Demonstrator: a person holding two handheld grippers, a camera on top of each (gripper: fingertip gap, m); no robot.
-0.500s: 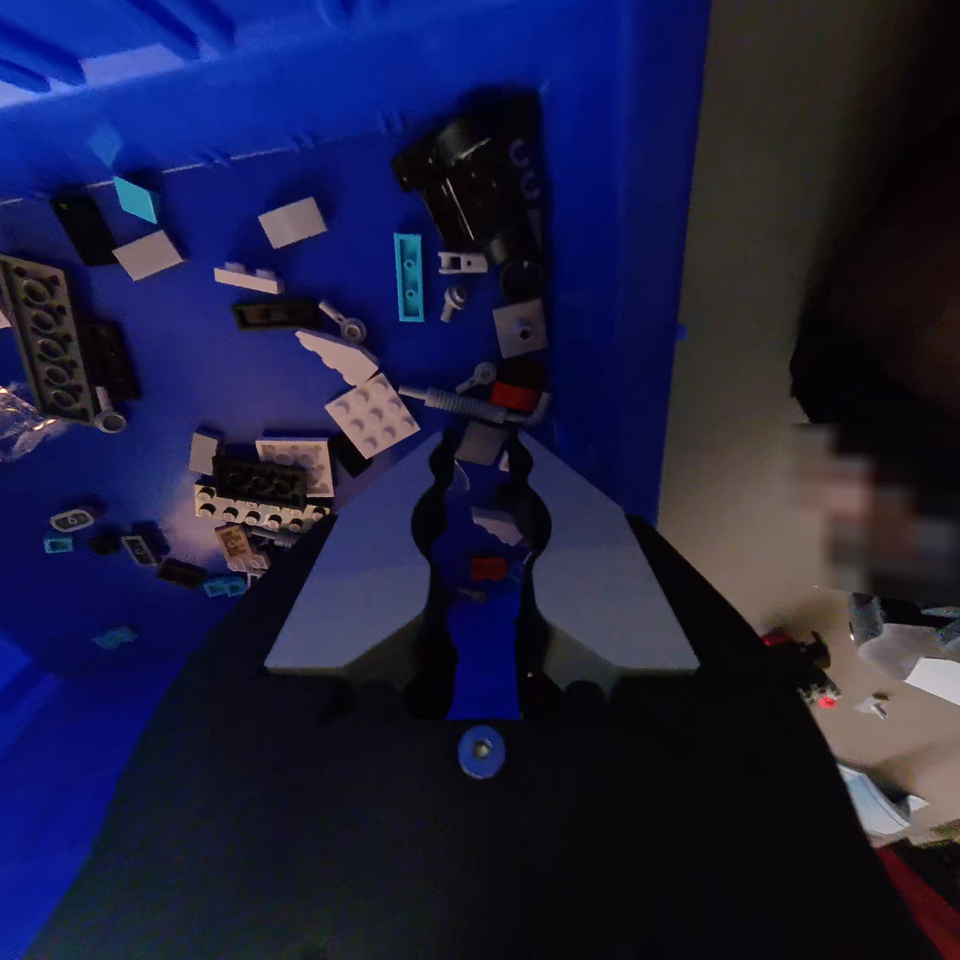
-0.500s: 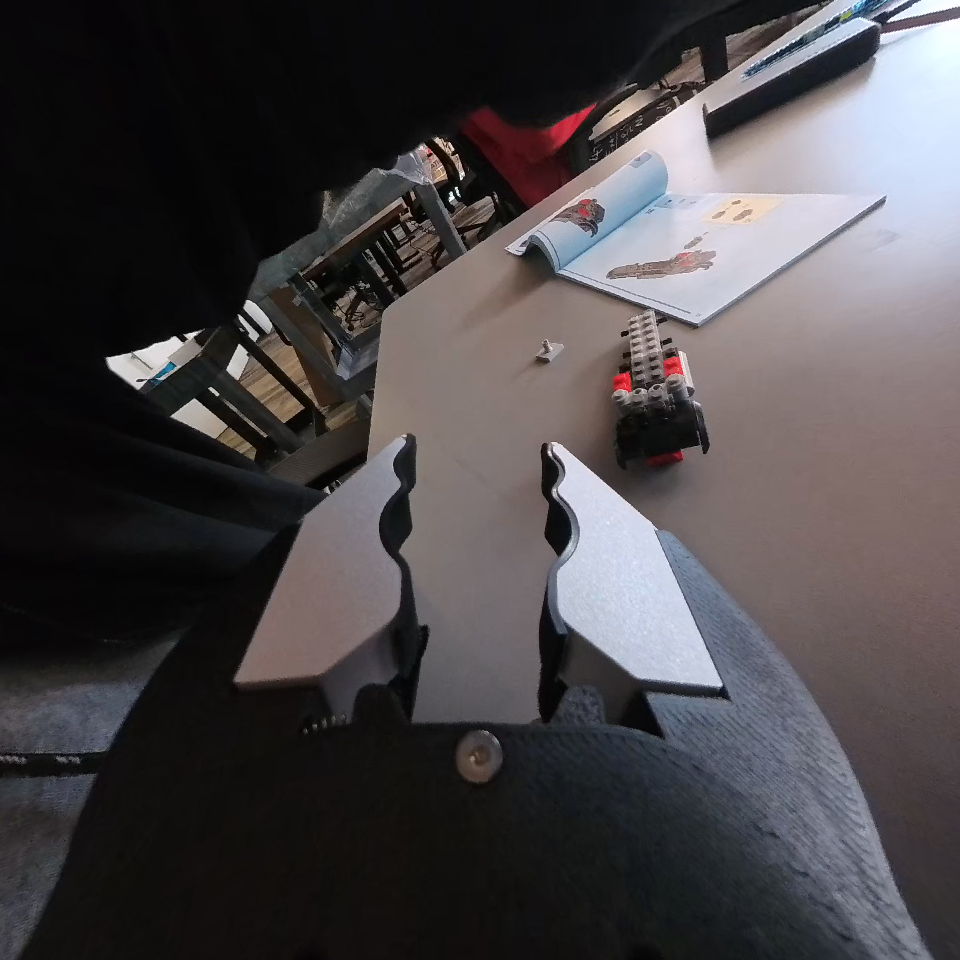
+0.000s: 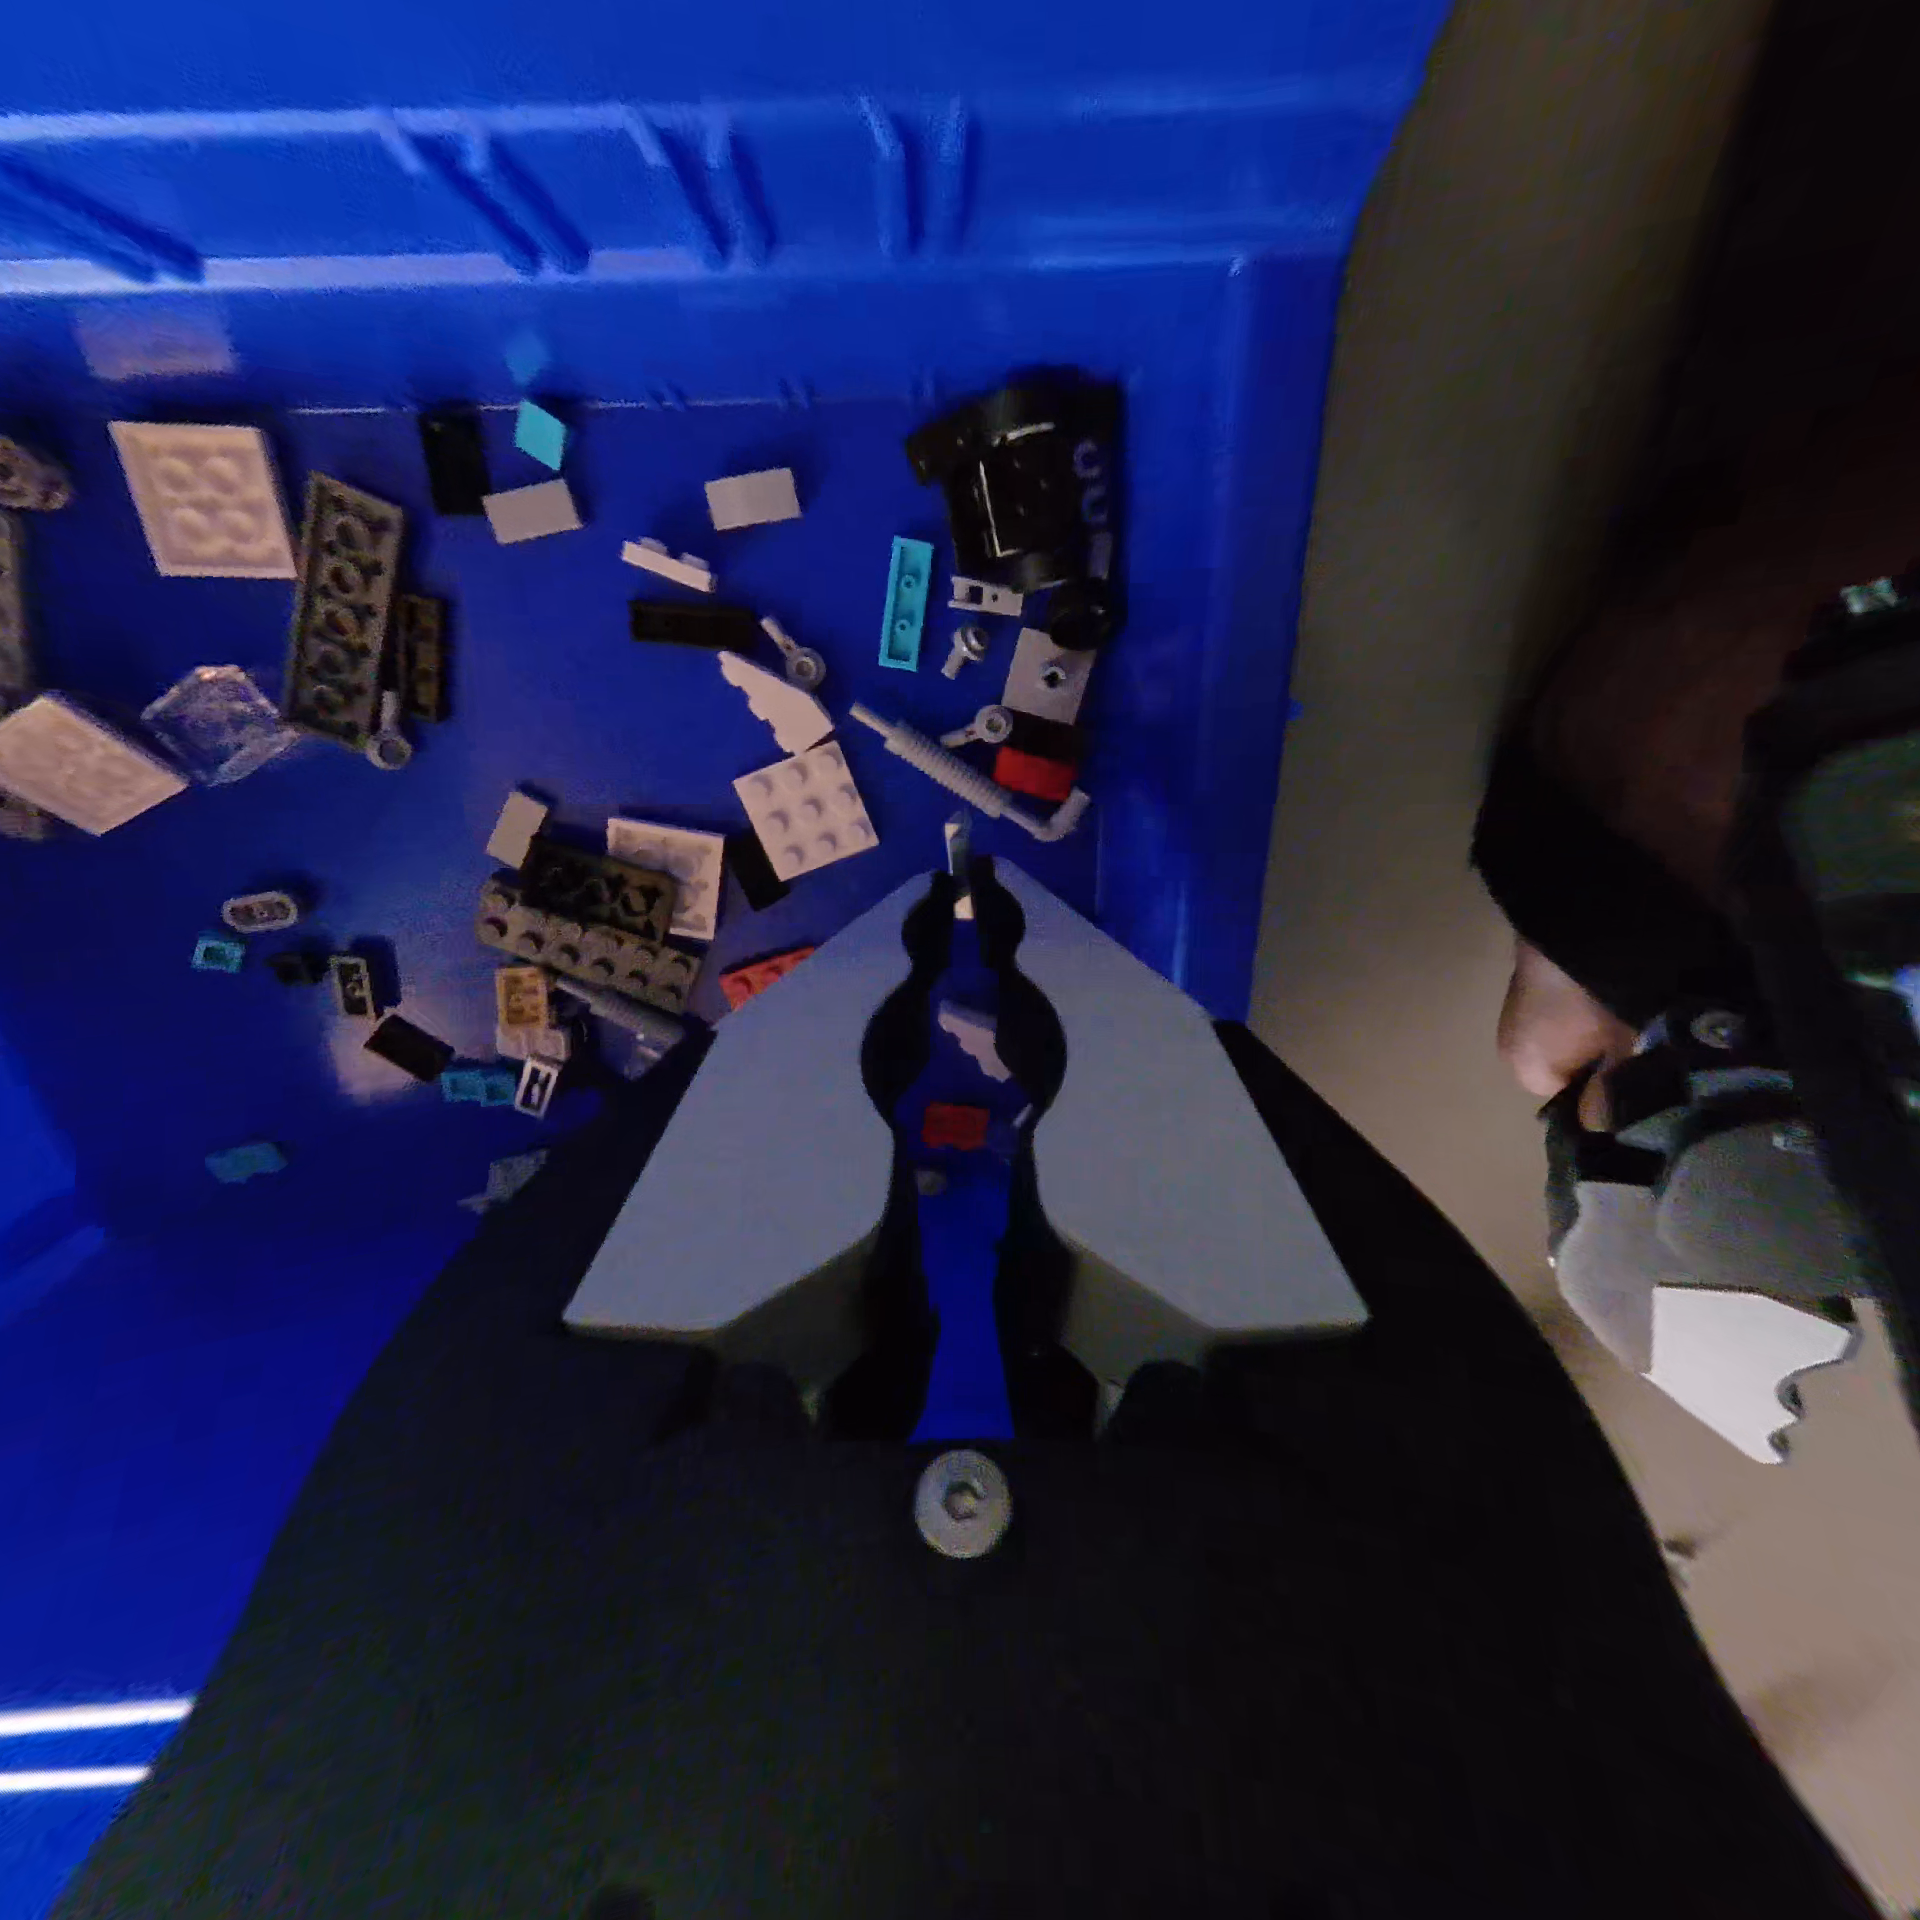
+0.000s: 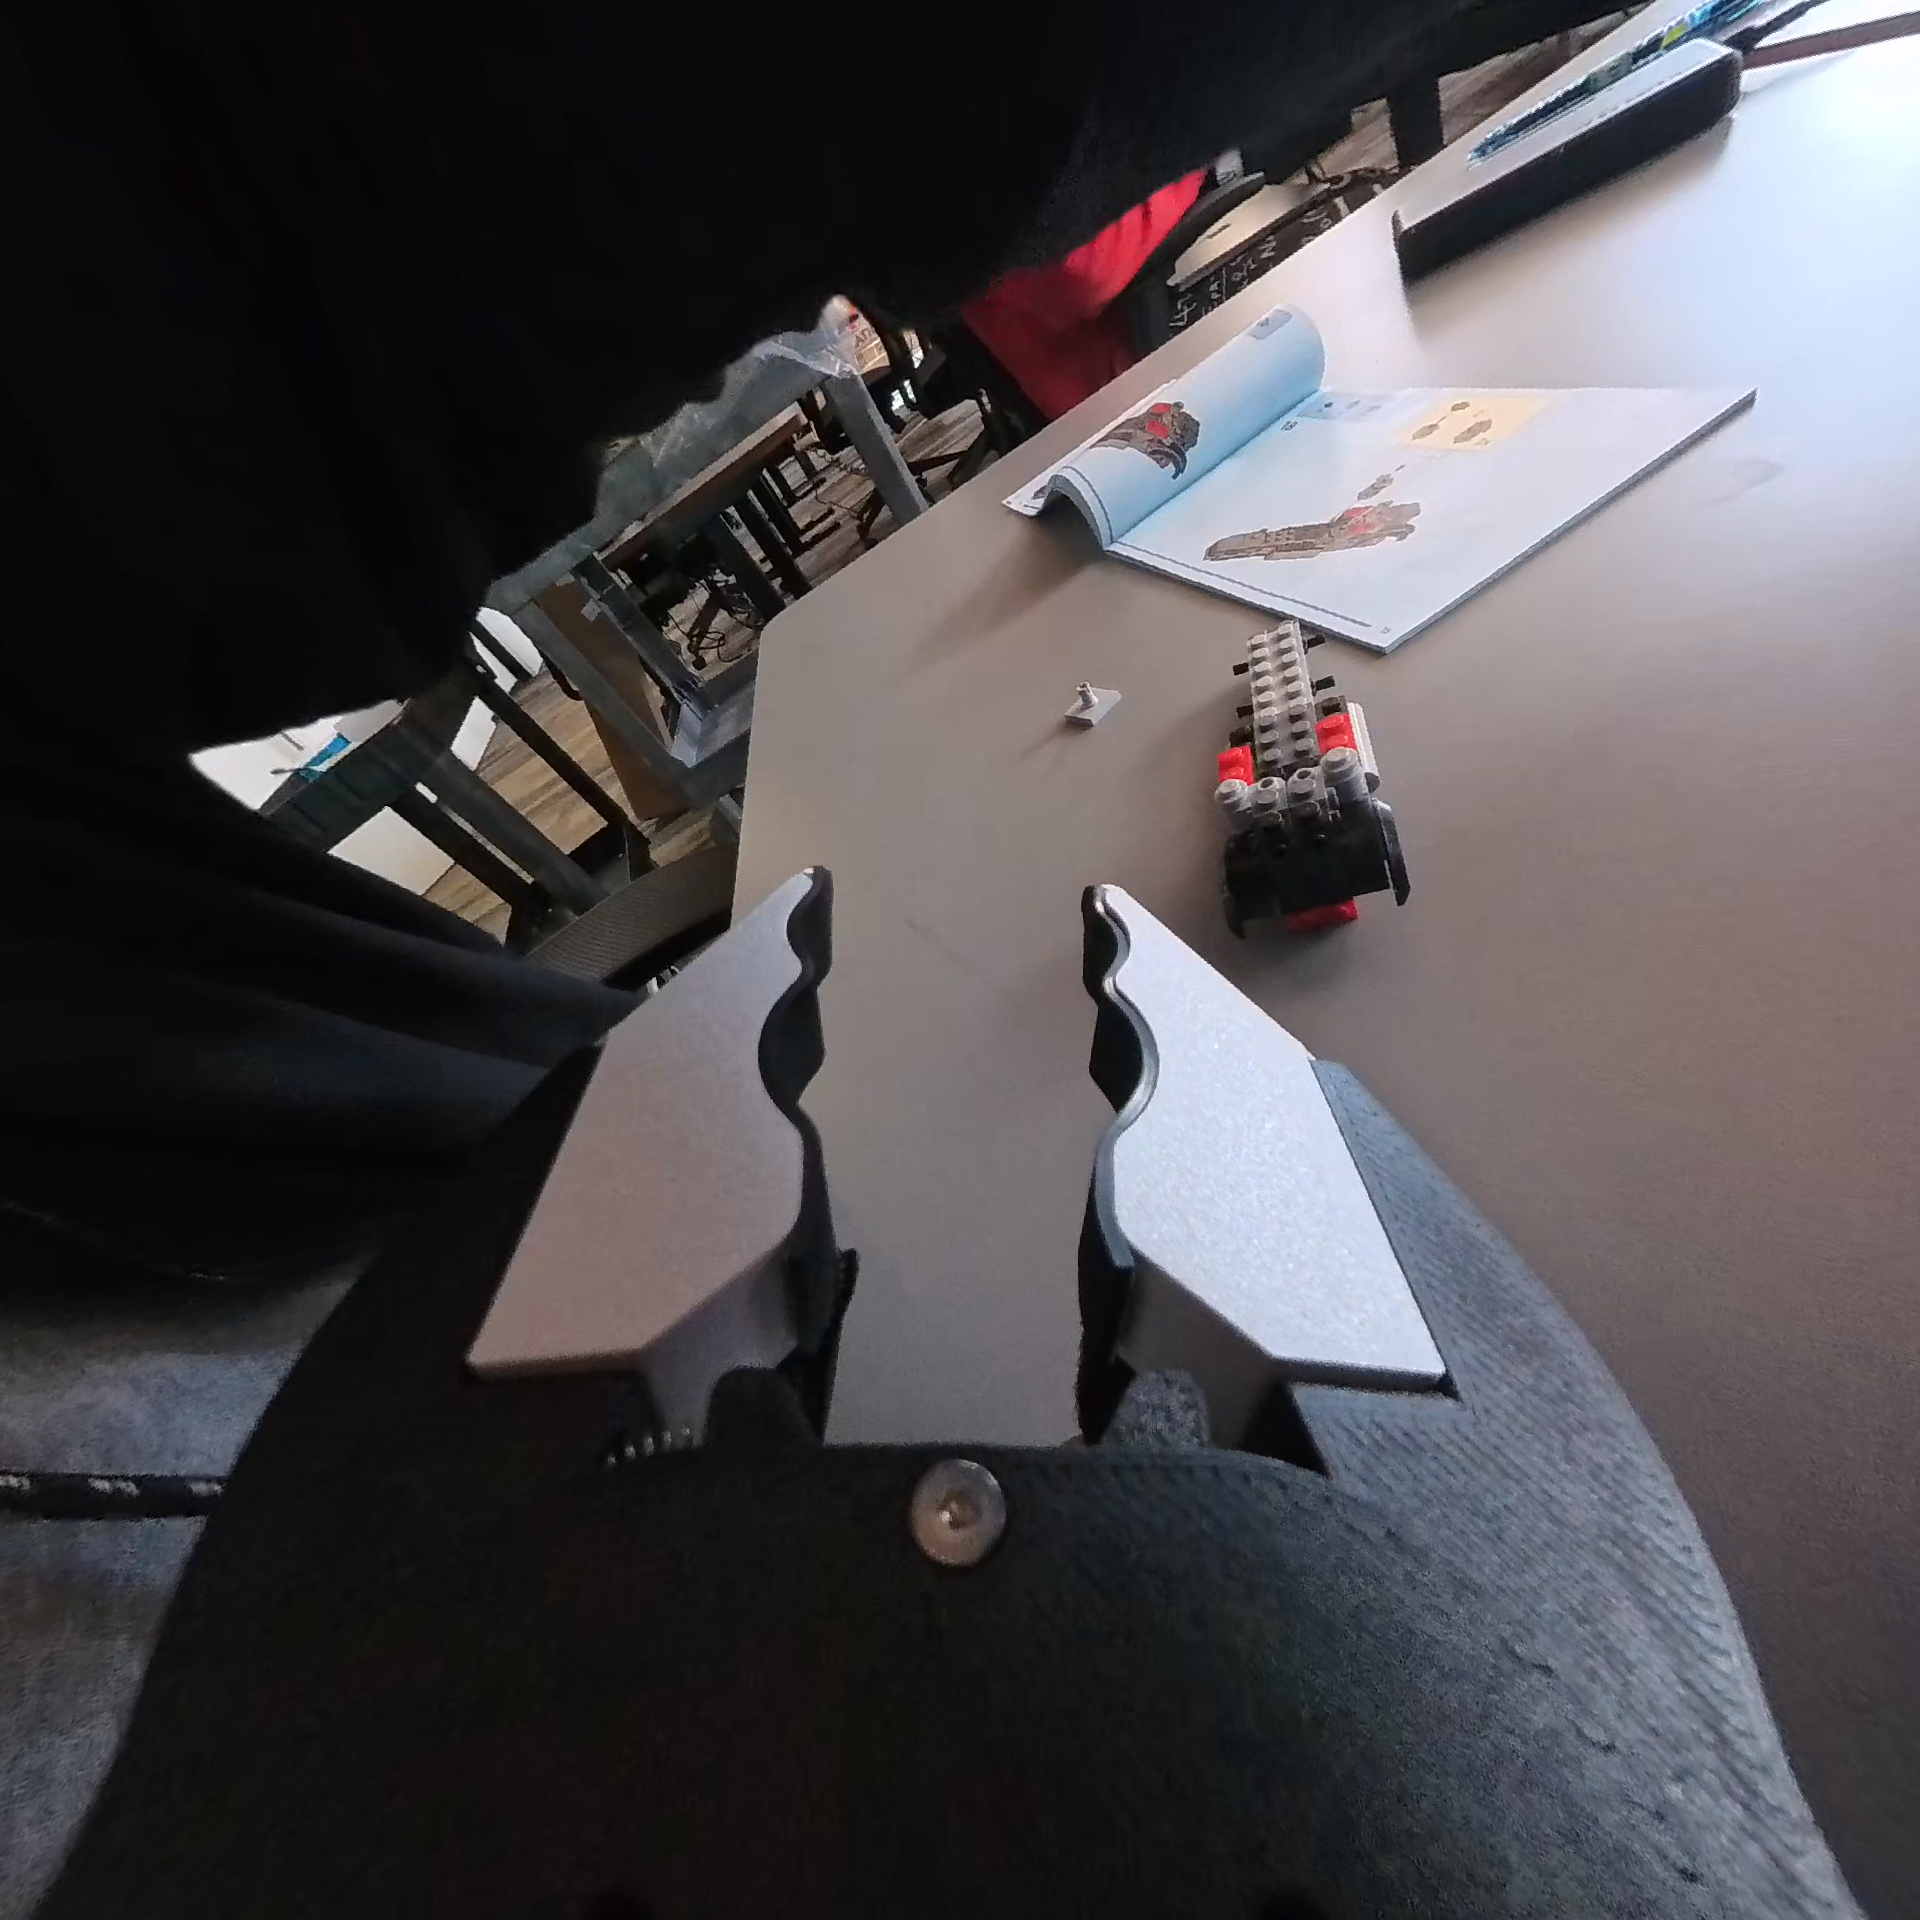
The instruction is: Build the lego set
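Over the glossy blue bin (image 3: 1174, 436), the left gripper (image 3: 964, 883) pinches a thin pale plate (image 3: 958, 847) — the right gripper (image 4: 956, 894), spread, faces a studded model (image 4: 1304, 800) at two o'clock.

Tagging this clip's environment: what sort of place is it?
Likely an office or lab workspace: a grey table with an open booklet, more desks and chairs behind, and a blue bin of loose bricks.

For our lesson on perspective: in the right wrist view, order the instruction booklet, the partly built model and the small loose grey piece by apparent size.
1. instruction booklet
2. partly built model
3. small loose grey piece
The booklet lies farthest off, so its lead is safe.
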